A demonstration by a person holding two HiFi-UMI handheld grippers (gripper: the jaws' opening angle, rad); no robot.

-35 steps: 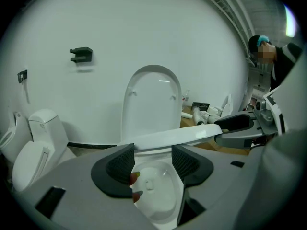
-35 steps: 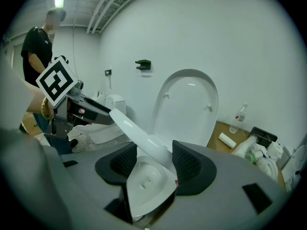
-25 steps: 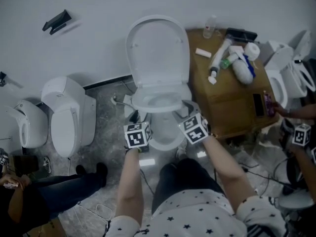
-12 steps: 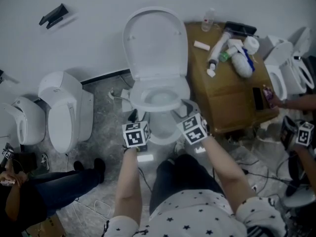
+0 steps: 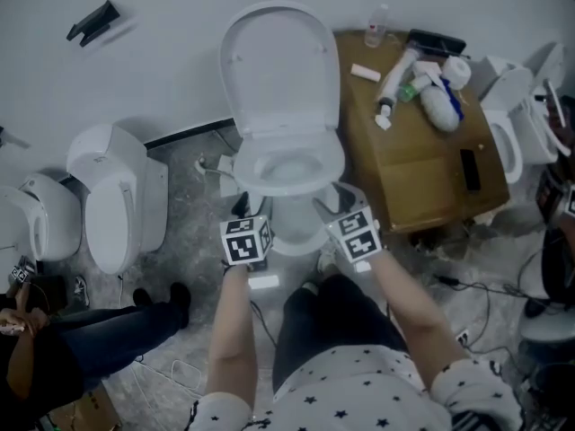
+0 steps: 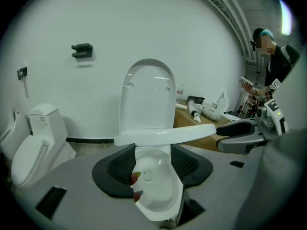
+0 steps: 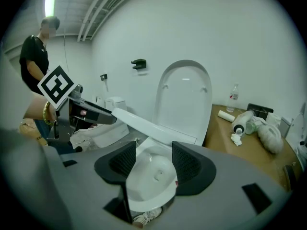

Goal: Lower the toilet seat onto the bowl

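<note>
both claws are released and grasp nothing, the left claw (image 6: 152, 159) and right claw (image 7: 149, 162) held low in front of the bowl (image 6: 154, 190); the toilet seat (image 6: 165, 135) sits part-way down above the bowl, apart from the upright lid (image 5: 278, 70). my worry is that, with nothing gripping it, the seat drops by itself and bangs the rim, or nips a claw tip beneath. only the two gripper views show it edge-on with the gap under it, while the head view shows a ring and the cluttered tabletop (image 5: 422, 173).
</note>
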